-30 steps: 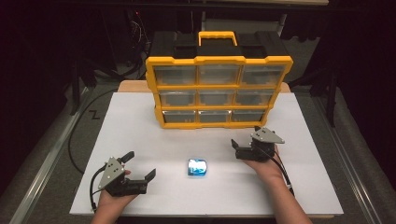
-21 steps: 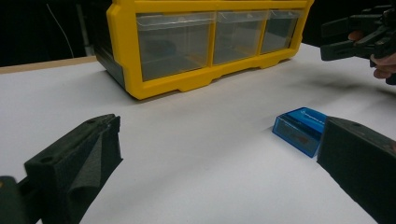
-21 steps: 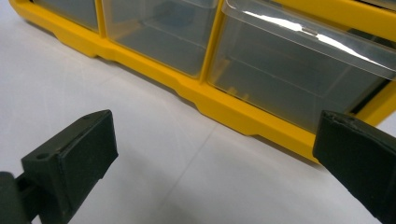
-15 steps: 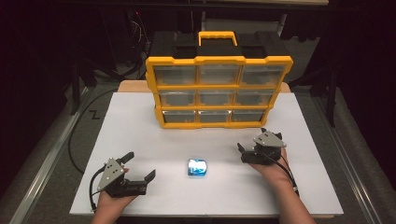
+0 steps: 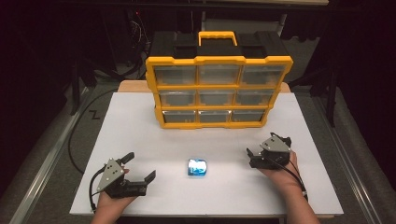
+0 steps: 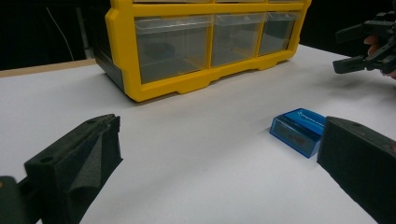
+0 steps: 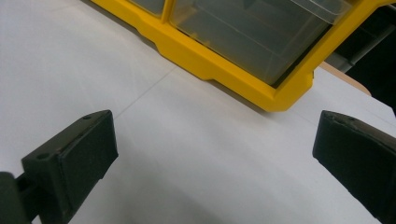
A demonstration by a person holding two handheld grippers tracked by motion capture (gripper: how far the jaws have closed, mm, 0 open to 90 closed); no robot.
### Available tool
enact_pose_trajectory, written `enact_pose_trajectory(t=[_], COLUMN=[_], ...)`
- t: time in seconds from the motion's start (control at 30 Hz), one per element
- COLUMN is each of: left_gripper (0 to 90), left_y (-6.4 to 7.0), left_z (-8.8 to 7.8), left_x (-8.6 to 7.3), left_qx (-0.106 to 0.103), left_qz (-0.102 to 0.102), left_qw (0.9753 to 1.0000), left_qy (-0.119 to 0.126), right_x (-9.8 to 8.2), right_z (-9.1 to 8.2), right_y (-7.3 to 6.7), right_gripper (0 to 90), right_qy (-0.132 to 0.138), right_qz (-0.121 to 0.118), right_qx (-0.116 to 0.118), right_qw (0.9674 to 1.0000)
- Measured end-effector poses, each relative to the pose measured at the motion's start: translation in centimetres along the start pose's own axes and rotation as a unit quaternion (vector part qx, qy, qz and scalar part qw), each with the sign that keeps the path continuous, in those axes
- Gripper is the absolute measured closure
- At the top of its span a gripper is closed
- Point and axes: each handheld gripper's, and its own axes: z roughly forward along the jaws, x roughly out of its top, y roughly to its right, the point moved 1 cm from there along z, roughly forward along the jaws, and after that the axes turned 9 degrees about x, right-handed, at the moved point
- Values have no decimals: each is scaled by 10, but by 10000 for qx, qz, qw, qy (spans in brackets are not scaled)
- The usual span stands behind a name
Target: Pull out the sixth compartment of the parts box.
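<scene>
A small translucent blue box [image 5: 198,167] lies flat on the white table [image 5: 140,126], near its front middle. My left gripper [image 5: 139,166] rests open at the front left, jaws spread wide and pointing toward the box. In the left gripper view the blue box [image 6: 298,130] sits just inside the right jaw, untouched, and the left gripper [image 6: 215,163] holds nothing. My right gripper [image 5: 264,145] is open at the front right, apart from the box. In the right gripper view the right gripper [image 7: 215,158] faces bare table and the organizer's lower corner.
A yellow drawer organizer [image 5: 218,91] with clear drawers and a top handle stands upright at the table's back middle; the organizer [image 6: 205,46] and the organizer [image 7: 243,42] have shut drawers. Cables trail off the table's left side. The other hand's gripper [image 6: 369,49] appears far right.
My right gripper has drifted a little to the right and toward the front edge. The left gripper and the blue box have stayed put.
</scene>
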Motion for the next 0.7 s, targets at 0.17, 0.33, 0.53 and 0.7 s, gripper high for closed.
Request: enact_pose_trajectory(t=[0.17,0.33,0.53,0.7], left_gripper=[2,3,3,2], left_y=[0,0,-1,0], left_z=[0,0,0,0], left_x=[0,-1,-1,-1], left_qx=[14,18,52,65], left_qz=[8,9,-15,-29], left_qw=[10000,10000,10000,10000], left_qy=[20,15,15,27], right_x=[-1,-1,-1,-1], right_z=[-1,0,0,0], right_y=[0,-2,-4,-8], right_gripper=[12,12,13,11], right_qy=[-55,-117,-195,-246], right_qz=[-115,-242,-409,-571], right_qx=[-71,-123,-126,-169], right_qw=[9999,9996,9989,9979])
